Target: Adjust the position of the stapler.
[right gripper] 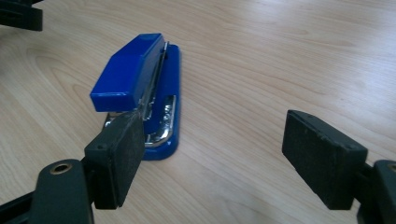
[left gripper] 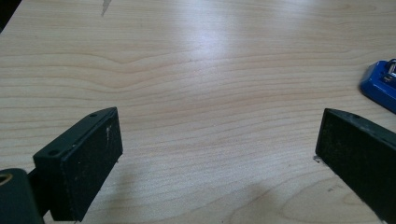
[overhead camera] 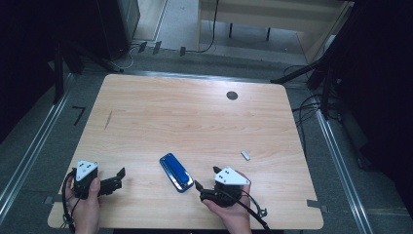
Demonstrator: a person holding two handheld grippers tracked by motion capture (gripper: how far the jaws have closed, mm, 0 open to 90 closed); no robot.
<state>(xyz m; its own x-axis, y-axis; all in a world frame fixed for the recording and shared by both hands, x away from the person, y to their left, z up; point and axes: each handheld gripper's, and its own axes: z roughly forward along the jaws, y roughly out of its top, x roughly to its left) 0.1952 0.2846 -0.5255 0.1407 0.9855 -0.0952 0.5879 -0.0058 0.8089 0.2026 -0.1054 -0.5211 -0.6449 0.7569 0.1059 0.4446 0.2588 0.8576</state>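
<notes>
A blue stapler (overhead camera: 176, 172) lies flat near the front middle of the wooden table (overhead camera: 195, 117), its long side running diagonally. My right gripper (overhead camera: 207, 178) sits just to its right, jaws open and pointing left toward it. In the right gripper view the stapler (right gripper: 135, 88) lies just beyond my left jaw, and only bare wood shows between the jaws of the right gripper (right gripper: 215, 135). My left gripper (overhead camera: 118, 179) rests at the front left, open and holding nothing. Seen from the left gripper (left gripper: 219, 135), one blue end of the stapler (left gripper: 380, 84) shows at the right edge.
A small pale, short object (overhead camera: 246, 155) lies on the table to the right of the stapler. A dark round grommet hole (overhead camera: 232, 95) sits near the back edge. Cables and stand legs lie on the floor around the table.
</notes>
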